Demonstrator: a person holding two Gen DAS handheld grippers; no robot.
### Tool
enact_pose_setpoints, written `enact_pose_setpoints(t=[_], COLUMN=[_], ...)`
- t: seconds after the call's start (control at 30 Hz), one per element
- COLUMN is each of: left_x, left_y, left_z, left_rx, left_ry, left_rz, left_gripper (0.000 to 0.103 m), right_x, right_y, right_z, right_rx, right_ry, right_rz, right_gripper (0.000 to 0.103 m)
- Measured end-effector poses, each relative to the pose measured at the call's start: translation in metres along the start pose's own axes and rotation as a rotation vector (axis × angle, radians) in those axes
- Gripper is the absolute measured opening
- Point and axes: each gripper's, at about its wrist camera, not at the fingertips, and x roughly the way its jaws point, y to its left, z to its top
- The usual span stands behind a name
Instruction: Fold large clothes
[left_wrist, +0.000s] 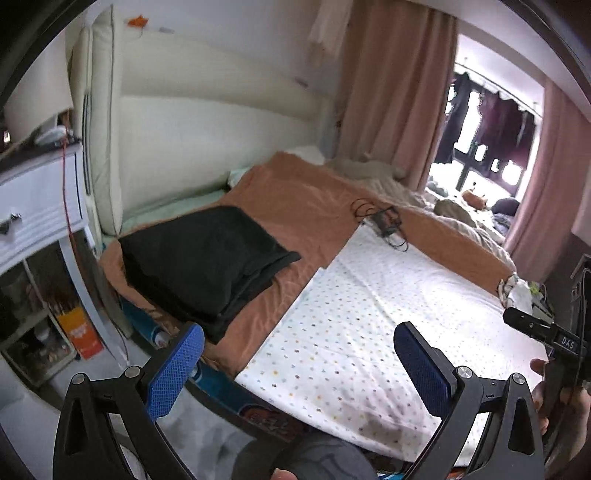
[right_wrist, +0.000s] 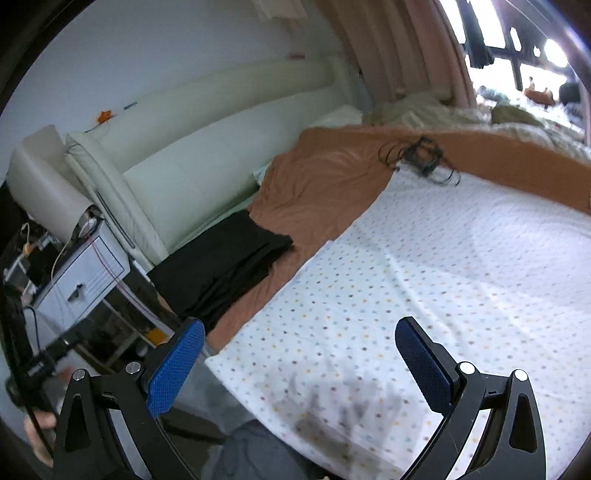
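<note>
My pads (left_wrist: 173, 373) are blue, with a fine rough mesh texture, set on matt black plastic arms with shiny metal rivets. The folded black garment (left_wrist: 199, 258) looks like soft matt cloth. Beneath it lies an orange sheet (left_wrist: 295, 199) with a slight satin sheen. The dotted white sheet (left_wrist: 354, 317) is matt cotton-like cloth. The cream headboard (left_wrist: 207, 122) looks smooth, padded and leathery.
</note>
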Motion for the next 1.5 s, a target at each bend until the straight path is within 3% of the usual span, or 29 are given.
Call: enact_pose_setpoints(t=[0.33,0.83,1.1,1.23,1.5], left_x=[-0.06,-0.117,-0.142,-0.15,-0.164], left_y=[-0.026,-0.044,-0.052,-0.055,-0.055], left_z=[-0.039,-0.096,-0.127,-0.139,-0.15], left_rx=[0.092,0.236,0.253,0.268,0.271], left_ry=[-0.052,-0.127,-0.165,-0.179,-0.193], left_rz=[-0.035,-0.069,-0.104,-0.097,-0.115], left_gripper=[0.102,0.103,0.103,0.103,0.103], right_x=[-0.082,-0.167,-0.202,-0.21,-0.217], right_y=[-0.001,0.01,0.021,0.022,0.025], right_z=[-0.049,-0.129,-0.164,-0.179,-0.197], right_rx=[-0.041,-0.034,-0.038,-0.023,-0.004], right_ry=[-0.113,-0.209,-0.268,-0.275,-0.281], right_rz=[-0.121,-0.231,-0.276,-0.339,-0.361], right_gripper=[0.103,0.103,0.103,0.103,0.103])
